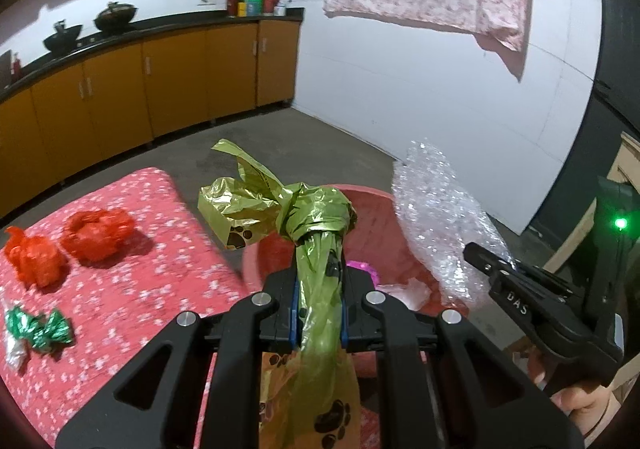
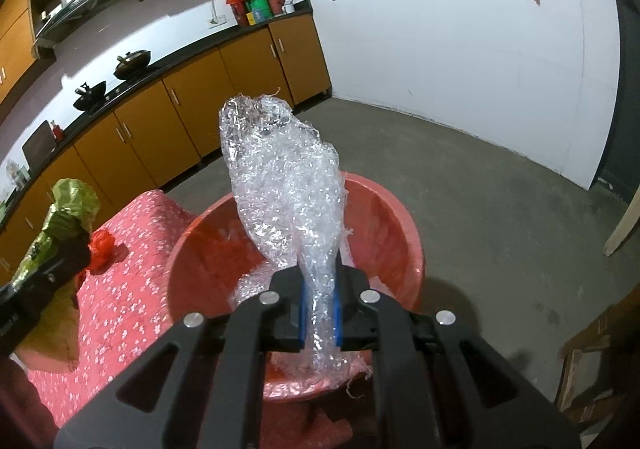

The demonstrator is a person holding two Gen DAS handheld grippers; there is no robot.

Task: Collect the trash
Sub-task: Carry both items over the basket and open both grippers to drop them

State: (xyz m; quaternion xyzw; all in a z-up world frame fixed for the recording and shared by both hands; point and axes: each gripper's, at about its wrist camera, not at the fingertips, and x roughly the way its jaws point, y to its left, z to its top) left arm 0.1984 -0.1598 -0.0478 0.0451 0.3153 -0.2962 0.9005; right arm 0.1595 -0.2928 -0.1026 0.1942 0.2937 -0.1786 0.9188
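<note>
Your left hand-held gripper (image 1: 318, 289) clamps the green bag (image 1: 316, 217), your right hand-held gripper (image 2: 320, 307) the bubble wrap (image 2: 288, 185); release both into the red basin (image 2: 400, 225) at 12 o'clock.

So I've got this red flowery cloth-covered surface (image 1: 132, 281) with two crumpled red bags (image 1: 98, 235) and a green foil wrapper (image 1: 40, 329) lying on it; the red basin (image 2: 400, 245) sits just beside it.
</note>
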